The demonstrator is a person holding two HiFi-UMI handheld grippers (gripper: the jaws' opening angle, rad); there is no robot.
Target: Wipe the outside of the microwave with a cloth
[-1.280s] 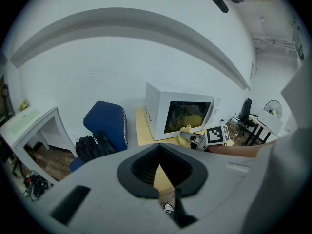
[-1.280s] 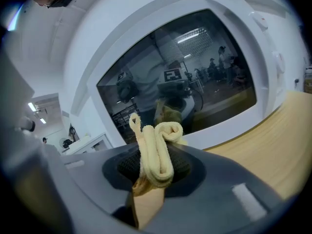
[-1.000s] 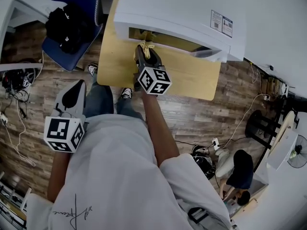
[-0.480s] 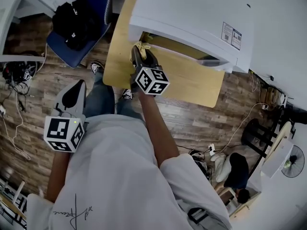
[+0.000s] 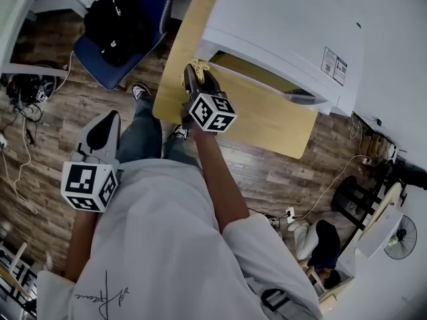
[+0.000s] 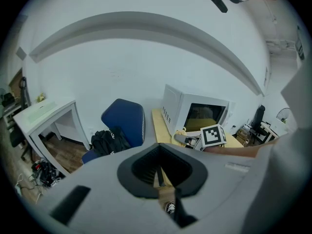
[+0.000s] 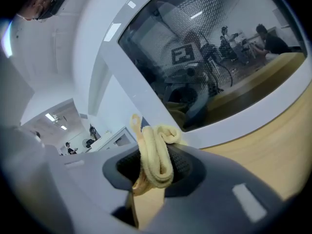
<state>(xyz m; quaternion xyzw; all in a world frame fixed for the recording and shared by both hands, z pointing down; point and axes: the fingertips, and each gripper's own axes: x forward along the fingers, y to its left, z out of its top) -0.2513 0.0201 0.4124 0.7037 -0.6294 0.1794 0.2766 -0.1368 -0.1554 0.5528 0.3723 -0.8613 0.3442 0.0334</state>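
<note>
The white microwave (image 5: 287, 32) stands on a light wooden table (image 5: 267, 122). My right gripper (image 5: 198, 80) is shut on a bunched yellow cloth (image 5: 197, 66), which is held against the microwave's lower front edge near its left corner. In the right gripper view the cloth (image 7: 155, 155) fills the jaws of that gripper (image 7: 151, 172), close under the dark glass door (image 7: 219, 57). My left gripper (image 5: 101, 133) hangs low at my left side over the floor, shut and holding nothing. In the left gripper view the microwave (image 6: 195, 111) shows ahead of this gripper (image 6: 160, 177).
A blue chair (image 5: 143, 25) with a black bag (image 5: 120, 20) on it stands left of the table. Cables (image 5: 27, 89) lie on the wooden floor at the far left near a white desk (image 6: 44, 113). A person (image 5: 323, 239) crouches at lower right.
The right gripper with the cloth has slid left along the microwave's front lower edge toward its left corner. The left gripper has stayed in place.
</note>
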